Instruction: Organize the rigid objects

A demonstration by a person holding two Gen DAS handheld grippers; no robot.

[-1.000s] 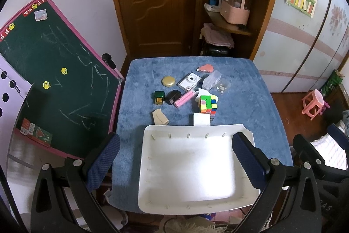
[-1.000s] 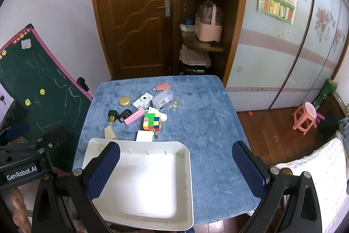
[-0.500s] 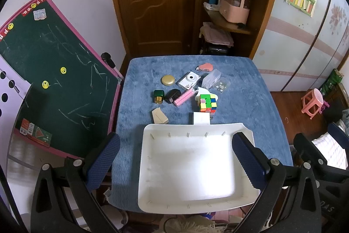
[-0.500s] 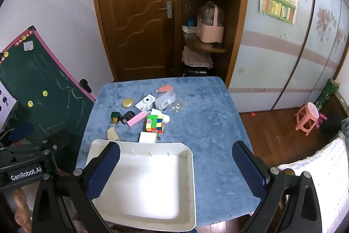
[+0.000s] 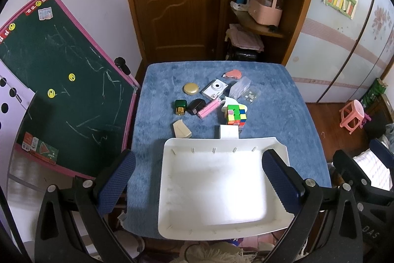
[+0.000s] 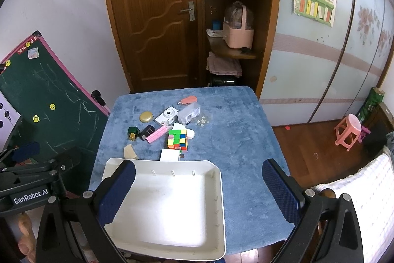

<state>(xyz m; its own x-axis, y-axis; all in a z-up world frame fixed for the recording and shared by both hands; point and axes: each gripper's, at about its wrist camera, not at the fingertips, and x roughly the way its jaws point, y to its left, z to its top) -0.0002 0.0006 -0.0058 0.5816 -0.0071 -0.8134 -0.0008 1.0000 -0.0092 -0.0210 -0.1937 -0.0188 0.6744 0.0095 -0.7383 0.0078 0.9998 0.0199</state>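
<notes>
A blue-covered table holds an empty white tray near; small objects cluster beyond, untouched; left gripper and right gripper hover spread, holding nothing; sorting seems unstarted; next, reach far for one item.

"GenRobot.AI" stands in white on the black body of the left gripper. "DAS" is embossed on the right gripper body.

A brown wooden door is standing shut at twelve o'clock, a corner shelf beside it. A green chalkboard is leaning at nine o'clock. A pink stool is sitting on the wooden floor at three o'clock.
</notes>
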